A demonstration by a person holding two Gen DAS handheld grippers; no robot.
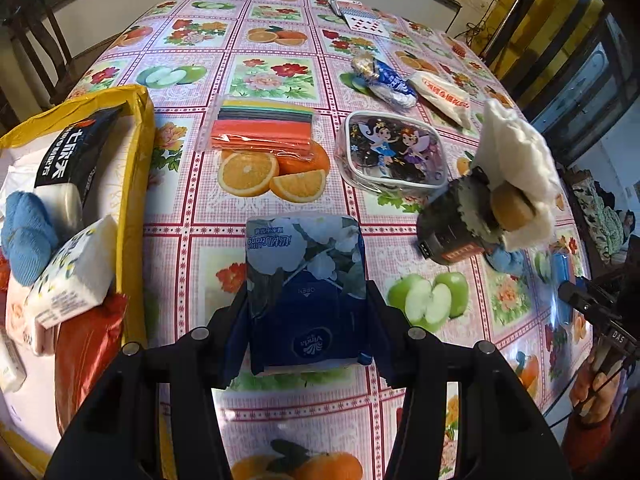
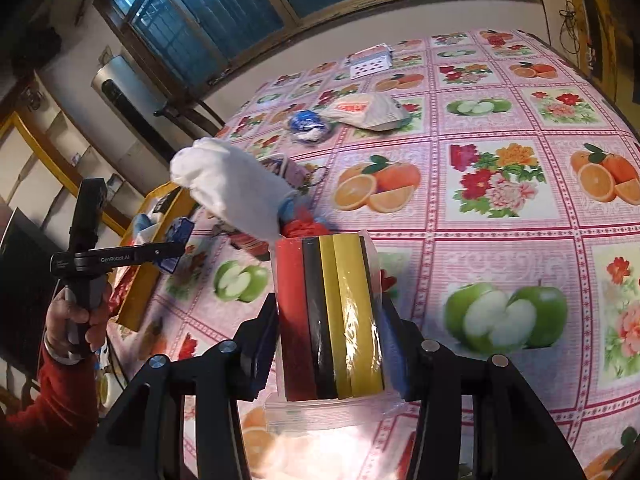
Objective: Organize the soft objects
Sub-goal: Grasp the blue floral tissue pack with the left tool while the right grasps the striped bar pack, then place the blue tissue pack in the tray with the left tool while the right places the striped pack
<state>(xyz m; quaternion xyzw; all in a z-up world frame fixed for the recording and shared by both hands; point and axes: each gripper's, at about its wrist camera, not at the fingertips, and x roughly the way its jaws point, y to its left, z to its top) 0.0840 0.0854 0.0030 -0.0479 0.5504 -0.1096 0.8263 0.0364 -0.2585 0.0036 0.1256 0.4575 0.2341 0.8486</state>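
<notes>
My left gripper is shut on a blue flowered tissue pack, held just above the tablecloth. To its left stands an open yellow bag holding tissue packs, a blue cloth and a red packet. My right gripper is shut on a clear bag of red, black and yellow sheets, held upright. A similar bag of coloured sheets lies on the table. A white fluffy cloth drapes over a dark object. In the right wrist view, a hand holds the left gripper beside the yellow bag.
A fairy-print pouch, a blue foil packet and a white packet lie mid-table. Playing cards sit at the far end. A wooden chair stands beyond the left edge. A hand grips a handle at the right.
</notes>
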